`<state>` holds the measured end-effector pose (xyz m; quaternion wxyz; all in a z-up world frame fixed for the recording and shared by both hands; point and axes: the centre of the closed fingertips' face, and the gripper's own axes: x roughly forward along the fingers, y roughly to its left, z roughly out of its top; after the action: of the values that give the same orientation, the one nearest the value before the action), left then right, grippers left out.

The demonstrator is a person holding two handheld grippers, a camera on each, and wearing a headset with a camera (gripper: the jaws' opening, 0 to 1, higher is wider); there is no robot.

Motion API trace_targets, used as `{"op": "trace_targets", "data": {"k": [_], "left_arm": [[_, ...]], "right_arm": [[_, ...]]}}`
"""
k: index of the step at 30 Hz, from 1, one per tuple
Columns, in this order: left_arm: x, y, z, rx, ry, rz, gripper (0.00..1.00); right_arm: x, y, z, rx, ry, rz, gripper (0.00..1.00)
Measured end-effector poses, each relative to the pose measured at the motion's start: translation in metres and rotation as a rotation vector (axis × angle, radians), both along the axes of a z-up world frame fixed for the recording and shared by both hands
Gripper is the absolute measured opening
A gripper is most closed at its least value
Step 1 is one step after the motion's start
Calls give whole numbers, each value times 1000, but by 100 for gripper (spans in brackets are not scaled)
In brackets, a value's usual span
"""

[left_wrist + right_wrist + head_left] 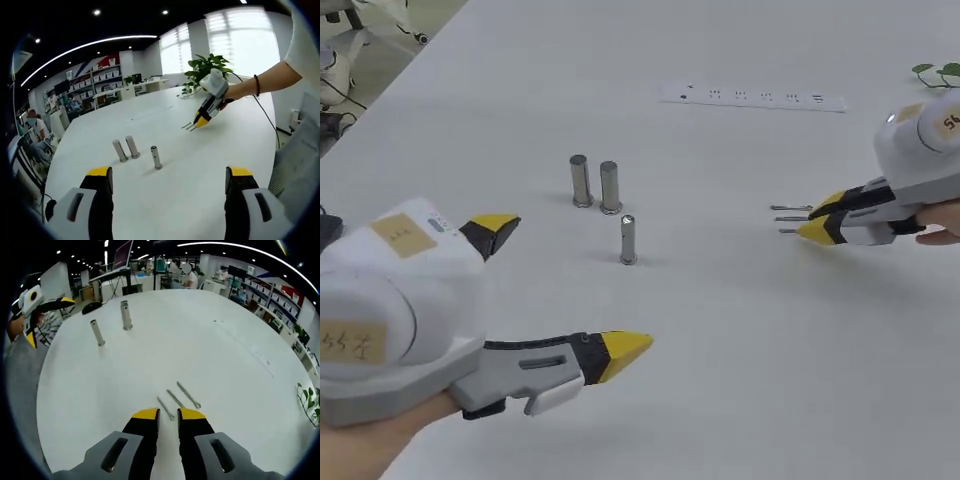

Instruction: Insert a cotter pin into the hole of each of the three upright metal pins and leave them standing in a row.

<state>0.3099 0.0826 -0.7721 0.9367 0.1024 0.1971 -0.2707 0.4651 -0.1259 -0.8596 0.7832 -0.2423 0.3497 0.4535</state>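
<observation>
Three upright metal pins stand mid-table: two close together and a shorter one in front. My left gripper hovers near the front edge, wide open and holding nothing, facing the pins. Three cotter pins lie on the table at the right. My right gripper sits just behind them, its jaws a narrow gap apart with nothing between. In the right gripper view the cotter pins lie right ahead of the fingertips, apart from them.
A white power strip lies at the back of the white table. A green plant stands at the far right edge. Bare tabletop lies between the metal pins and the cotter pins.
</observation>
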Motion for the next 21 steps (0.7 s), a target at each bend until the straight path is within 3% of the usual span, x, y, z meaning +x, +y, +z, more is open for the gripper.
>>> {"op": "trace_targets", "data": {"k": [6,9,10,17,21], "left_arm": [[0,2,1,-3,1,12,92],[1,3,2,-4,-1,21,93],[0,3,2,-6,-2,23,93],[-2,5,2,0,1,29,92],[-3,7,0,4,6,36,92]], "right_arm": [[0,-1,-5,-42,21,30,15],[-3,-4,-9,-101,29,67,14],[-2,0,-7,-82,19,77,13],[-4,-1,-7,-140,74,97,11],[-7,1,-7,-198,80,165,9]]}}
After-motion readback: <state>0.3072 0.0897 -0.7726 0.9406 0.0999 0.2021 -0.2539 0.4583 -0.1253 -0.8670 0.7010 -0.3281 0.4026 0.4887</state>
